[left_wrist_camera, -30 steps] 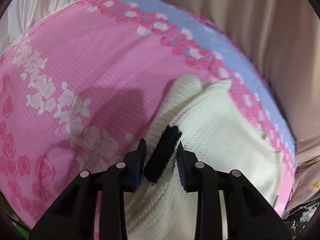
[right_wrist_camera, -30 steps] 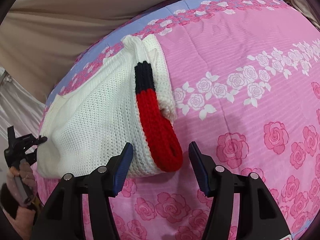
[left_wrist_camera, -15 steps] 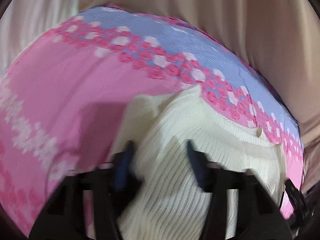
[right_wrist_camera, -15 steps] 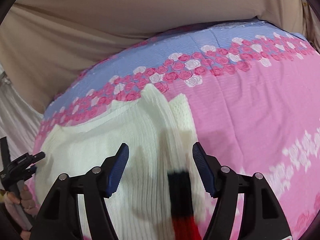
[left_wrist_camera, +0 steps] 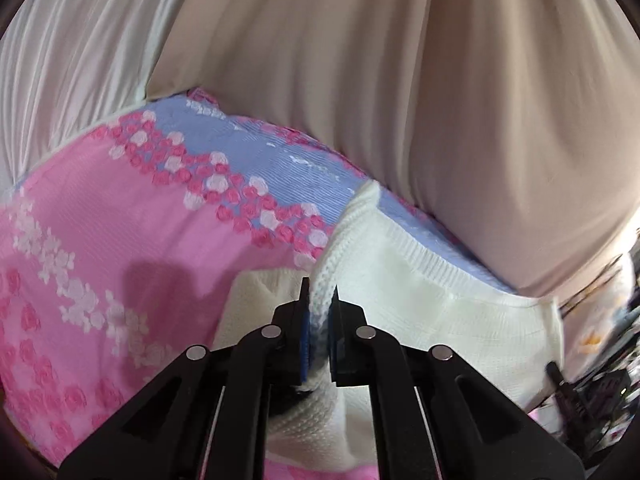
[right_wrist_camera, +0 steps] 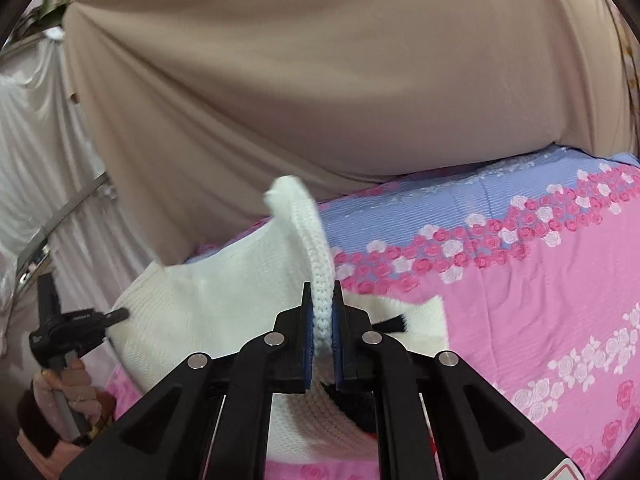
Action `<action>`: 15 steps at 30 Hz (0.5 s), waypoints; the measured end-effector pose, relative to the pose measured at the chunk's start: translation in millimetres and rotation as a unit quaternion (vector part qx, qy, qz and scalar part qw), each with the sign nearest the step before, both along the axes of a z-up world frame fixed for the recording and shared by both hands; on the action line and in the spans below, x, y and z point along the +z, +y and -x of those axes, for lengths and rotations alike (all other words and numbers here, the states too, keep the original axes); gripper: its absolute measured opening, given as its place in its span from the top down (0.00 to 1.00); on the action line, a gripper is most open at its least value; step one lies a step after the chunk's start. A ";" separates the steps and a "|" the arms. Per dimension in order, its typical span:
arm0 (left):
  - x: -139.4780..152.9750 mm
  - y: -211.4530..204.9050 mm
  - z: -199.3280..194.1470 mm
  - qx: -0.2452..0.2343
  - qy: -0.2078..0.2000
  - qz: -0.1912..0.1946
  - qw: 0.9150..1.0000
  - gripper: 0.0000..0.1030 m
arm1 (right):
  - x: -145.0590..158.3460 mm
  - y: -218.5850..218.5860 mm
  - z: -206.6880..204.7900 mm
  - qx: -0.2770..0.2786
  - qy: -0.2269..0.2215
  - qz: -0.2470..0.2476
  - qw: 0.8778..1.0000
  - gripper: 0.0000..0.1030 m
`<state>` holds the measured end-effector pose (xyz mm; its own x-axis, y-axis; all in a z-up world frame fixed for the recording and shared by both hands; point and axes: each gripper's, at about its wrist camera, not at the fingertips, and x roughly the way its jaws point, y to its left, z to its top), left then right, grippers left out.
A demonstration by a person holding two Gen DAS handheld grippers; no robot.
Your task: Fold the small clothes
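Note:
A cream knitted sweater point(left_wrist_camera: 432, 312) hangs lifted over the pink rose-patterned bedspread point(left_wrist_camera: 120, 240). My left gripper point(left_wrist_camera: 320, 292) is shut on a thick ribbed fold of it, and the knit stretches from the jaws to the right. In the right wrist view my right gripper point(right_wrist_camera: 322, 292) is closing on another ribbed edge of the sweater point(right_wrist_camera: 200, 300), with its pads pressing the knit, which arches up over the jaws. A black and red cuff point(right_wrist_camera: 356, 404) hangs just under the right fingers. At far left a hand point(right_wrist_camera: 60, 384) holds the left gripper point(right_wrist_camera: 108, 316) at the sweater's other side.
A beige curtain point(left_wrist_camera: 400, 100) hangs close behind the bed, with a white drape point(right_wrist_camera: 40, 160) beside it. The bedspread's blue border point(right_wrist_camera: 440, 200) runs along its far edge. Cluttered items point(left_wrist_camera: 608, 380) lie off the bed's right end.
Both grippers closed on the sweater's edges and rose, lifting it off the bedspread. Both views tilted up, so the curtain now fills the upper half.

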<state>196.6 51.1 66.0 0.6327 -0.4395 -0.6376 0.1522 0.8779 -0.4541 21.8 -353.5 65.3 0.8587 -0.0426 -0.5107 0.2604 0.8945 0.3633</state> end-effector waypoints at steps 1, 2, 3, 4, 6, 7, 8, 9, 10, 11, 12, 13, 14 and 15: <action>-9.1 -7.0 -9.1 -0.002 0.010 -0.017 1.000 0.92 | -19.5 -9.2 -12.8 -0.008 0.030 0.001 1.000 0.90; -29.9 -15.8 -22.8 -0.002 0.037 -0.036 0.999 0.91 | -50.3 -21.4 -28.4 -0.025 0.081 -0.001 0.996 0.88; -54.3 -23.7 -33.8 -0.005 0.069 -0.054 0.996 0.90 | -79.8 -30.5 -38.7 -0.041 0.138 -0.008 0.990 0.85; -71.4 -25.8 -37.4 -0.003 0.094 -0.070 0.993 0.90 | -105.7 -37.4 -41.5 -0.060 0.193 -0.025 0.979 0.86; -103.7 -25.2 -29.8 0.004 0.153 -0.094 0.984 0.90 | -116.7 -37.3 -20.1 -0.064 0.181 -0.074 0.979 0.86; -105.0 -21.7 -20.9 0.002 0.150 -0.084 0.985 0.90 | -113.2 -30.7 -2.2 -0.066 0.162 -0.073 0.982 0.84; -104.0 -16.4 -4.9 0.004 0.144 -0.084 0.986 0.88 | -111.0 -24.9 10.6 -0.069 0.161 -0.066 0.982 0.72; -103.8 -12.7 8.0 0.004 0.143 -0.092 0.985 0.79 | -110.7 -18.1 23.5 -0.070 0.163 -0.058 0.982 0.64; -104.5 -9.1 19.2 0.005 0.145 -0.097 0.985 0.74 | -112.9 -12.0 35.7 -0.068 0.165 -0.054 0.982 0.53; -106.5 -3.2 32.7 0.012 0.147 -0.102 0.984 0.68 | -116.9 -7.8 44.4 -0.065 0.173 -0.055 0.981 0.52; -109.6 2.5 42.0 0.024 0.150 -0.105 0.983 0.64 | -121.8 -4.6 50.1 -0.056 0.183 -0.064 0.979 0.52; -113.8 10.0 53.5 0.039 0.157 -0.101 0.982 0.62 | -127.6 -1.2 54.3 -0.050 0.191 -0.073 0.978 0.52; -119.4 15.0 61.0 0.049 0.162 -0.088 0.982 0.60 | -133.7 1.5 59.6 -0.049 0.199 -0.081 0.975 0.51; -124.5 23.1 69.3 0.067 0.170 -0.067 0.981 0.59 | -139.1 4.7 64.1 -0.046 0.203 -0.090 0.974 0.50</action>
